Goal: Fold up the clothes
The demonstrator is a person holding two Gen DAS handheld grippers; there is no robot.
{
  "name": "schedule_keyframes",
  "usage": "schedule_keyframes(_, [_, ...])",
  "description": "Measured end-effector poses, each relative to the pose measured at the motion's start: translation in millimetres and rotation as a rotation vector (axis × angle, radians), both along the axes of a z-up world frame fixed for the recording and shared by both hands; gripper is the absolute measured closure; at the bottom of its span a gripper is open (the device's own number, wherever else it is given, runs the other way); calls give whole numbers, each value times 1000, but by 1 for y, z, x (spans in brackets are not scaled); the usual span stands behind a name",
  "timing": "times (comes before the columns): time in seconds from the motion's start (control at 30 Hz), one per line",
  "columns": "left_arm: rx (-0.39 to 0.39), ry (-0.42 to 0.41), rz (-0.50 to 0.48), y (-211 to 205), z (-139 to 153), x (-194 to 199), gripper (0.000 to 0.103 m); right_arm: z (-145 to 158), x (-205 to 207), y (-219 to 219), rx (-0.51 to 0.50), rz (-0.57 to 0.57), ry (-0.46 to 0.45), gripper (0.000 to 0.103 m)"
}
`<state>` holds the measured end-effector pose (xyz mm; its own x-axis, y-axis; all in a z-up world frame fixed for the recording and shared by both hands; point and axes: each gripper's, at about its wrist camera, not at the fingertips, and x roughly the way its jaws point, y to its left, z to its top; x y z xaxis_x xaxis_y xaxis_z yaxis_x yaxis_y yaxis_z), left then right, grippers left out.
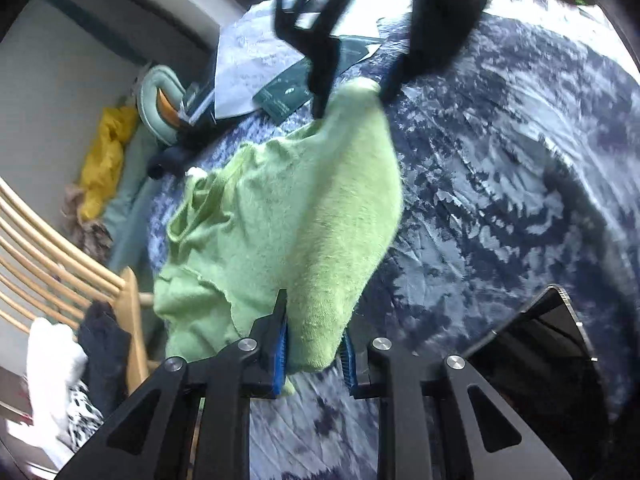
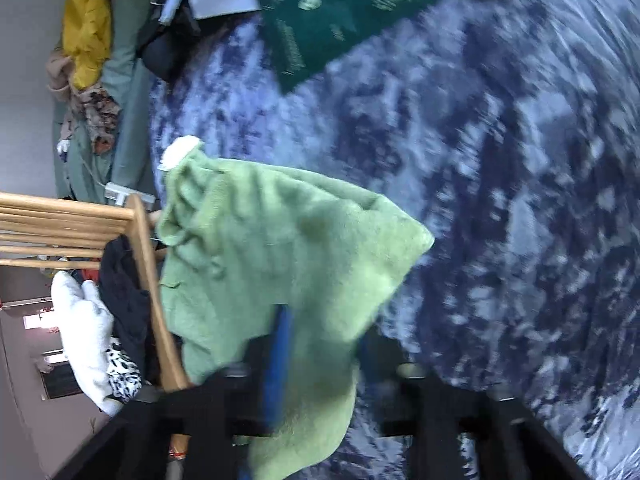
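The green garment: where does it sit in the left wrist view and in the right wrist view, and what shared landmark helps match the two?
Left wrist: the green garment fills the centre, running from the left gripper up to the right gripper.
Right wrist: it hangs centre-left, its lower edge between the right gripper's pads.
Shared landmark: the wooden chair at lower left, over the blue patterned bedspread.

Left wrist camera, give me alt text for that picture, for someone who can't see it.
A light green fleecy garment hangs stretched between two black grippers over a blue and white patterned bedspread: the left gripper clamps its near edge, and the right gripper pinches the far corner. A wooden rack draped with clothes stands at the left.
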<state>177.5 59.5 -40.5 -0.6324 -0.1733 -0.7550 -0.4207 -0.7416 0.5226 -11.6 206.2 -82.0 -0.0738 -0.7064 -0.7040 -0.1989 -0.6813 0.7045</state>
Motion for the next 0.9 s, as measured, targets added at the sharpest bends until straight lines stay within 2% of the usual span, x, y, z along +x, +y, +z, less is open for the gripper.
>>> schedule_keyframes(0.2, [60, -21, 18, -10, 12, -4, 81, -25, 8, 11, -39, -37, -52, 60])
schedule_keyframes(0.33, [66, -24, 9, -13, 17, -4, 81, -34, 5, 18, -156, -107, -40, 60])
schedule_keyframes(0.4, [74, -32, 7, -13, 19, -3, 81, -35, 3, 20, -194, -134, -22, 77])
schedule_keyframes(0.43, [83, -40, 8, -12, 20, -3, 82, -35, 3, 21, -199, -142, -12, 90])
schedule_keyframes(0.6, [138, -77, 8, -2, 27, 4, 90, -21, 13, 37, -131, -192, 33, 92])
schedule_keyframes(0.9, [206, -144, -181, 70, 39, 46, 91, 15, 58, 114, 22, -308, 55, 93])
